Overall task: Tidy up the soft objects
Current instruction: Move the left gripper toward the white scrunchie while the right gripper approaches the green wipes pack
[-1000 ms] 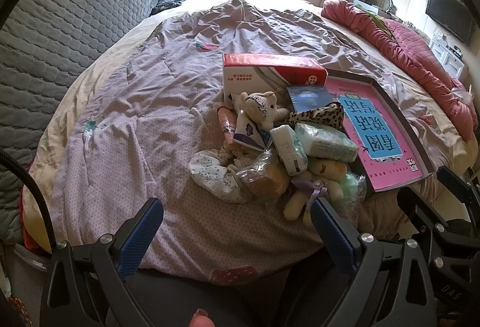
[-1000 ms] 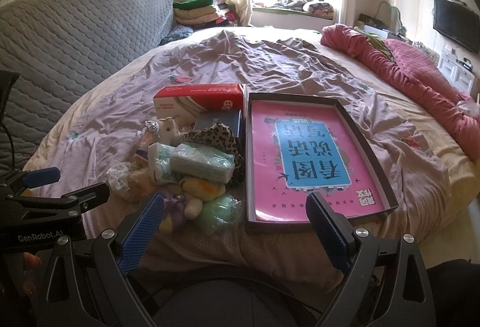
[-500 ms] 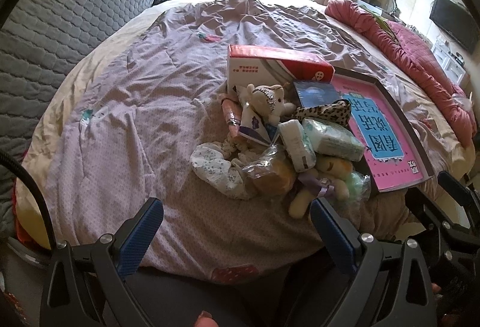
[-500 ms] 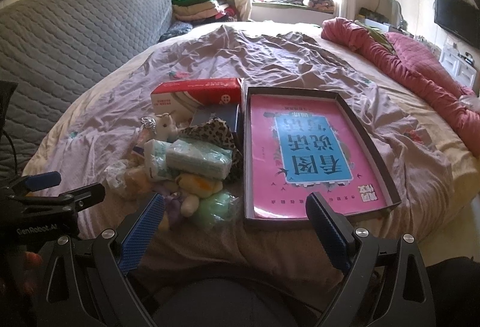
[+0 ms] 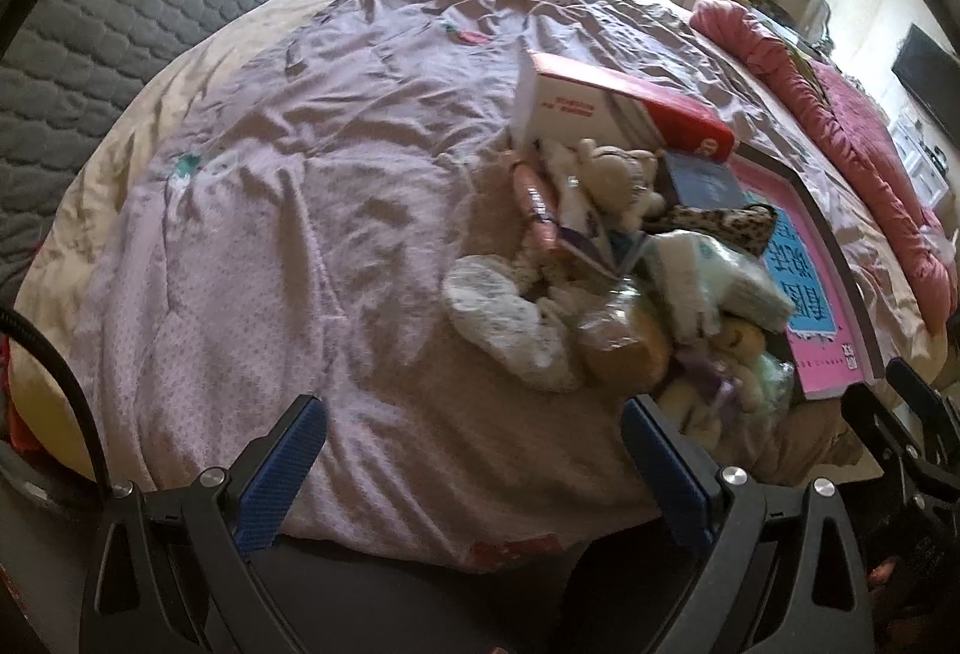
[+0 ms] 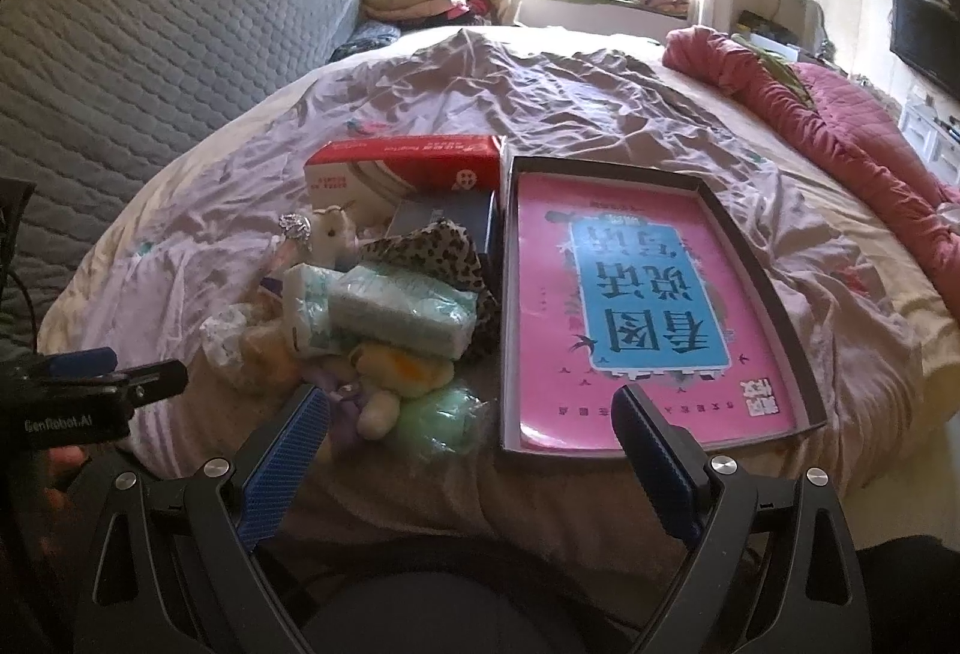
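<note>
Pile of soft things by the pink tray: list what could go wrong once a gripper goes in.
1. The tissue pack lies on top of the yellow plush toy; pulling the toy first may tip it off.
2. The green bag and the tray sit near the bed's edge, so a nudge could send them off.
3. Both grippers, left and right, are open and empty; crinkly wrappers may slip.

Left tongs [image 5: 474, 465] wide open, empty, hovering over the bed's near edge. Right tongs [image 6: 471, 453] likewise spread, empty, held just beside them.
</note>
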A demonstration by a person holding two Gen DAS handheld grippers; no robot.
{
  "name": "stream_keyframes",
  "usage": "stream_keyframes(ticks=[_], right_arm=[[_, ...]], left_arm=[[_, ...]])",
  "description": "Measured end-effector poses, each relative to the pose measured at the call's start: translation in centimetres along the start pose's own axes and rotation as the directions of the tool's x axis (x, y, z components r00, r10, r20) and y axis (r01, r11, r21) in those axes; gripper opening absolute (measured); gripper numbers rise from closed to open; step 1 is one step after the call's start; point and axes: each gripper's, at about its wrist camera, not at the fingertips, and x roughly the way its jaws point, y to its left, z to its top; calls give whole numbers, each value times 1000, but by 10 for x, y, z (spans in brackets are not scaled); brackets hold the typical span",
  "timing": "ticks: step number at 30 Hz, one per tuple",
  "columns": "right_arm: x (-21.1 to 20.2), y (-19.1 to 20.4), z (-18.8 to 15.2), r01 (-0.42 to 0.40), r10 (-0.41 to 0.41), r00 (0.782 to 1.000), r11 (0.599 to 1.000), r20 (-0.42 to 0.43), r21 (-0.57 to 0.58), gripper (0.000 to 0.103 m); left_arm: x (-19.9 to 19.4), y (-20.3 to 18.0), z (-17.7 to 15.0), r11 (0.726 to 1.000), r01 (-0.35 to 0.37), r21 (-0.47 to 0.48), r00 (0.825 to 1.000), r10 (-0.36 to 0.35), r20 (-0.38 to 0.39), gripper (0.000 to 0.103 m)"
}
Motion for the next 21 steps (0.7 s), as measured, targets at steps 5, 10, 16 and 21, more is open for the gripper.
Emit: stream_keyframes(ticks=[5, 10, 16, 21], right_arm=[[9, 1, 3, -5, 5, 1000, 1000, -5, -7, 96], [21, 3, 6, -10, 10, 1000, 1000, -15, -17, 96], [36, 5, 10, -9, 9, 1000, 1000, -19, -25, 96], [46, 9, 13, -9, 9, 1000, 999, -11, -43, 96]], left_arm=[[13, 11, 3, 999, 12, -30, 1000, -12, -21, 99], [27, 17, 13, 997, 50, -55, 998, -52, -26, 96], [50, 18, 26, 989, 119, -86, 991, -124, -52, 75], [67, 10, 29, 981, 164, -99, 982, -172, -81, 60]])
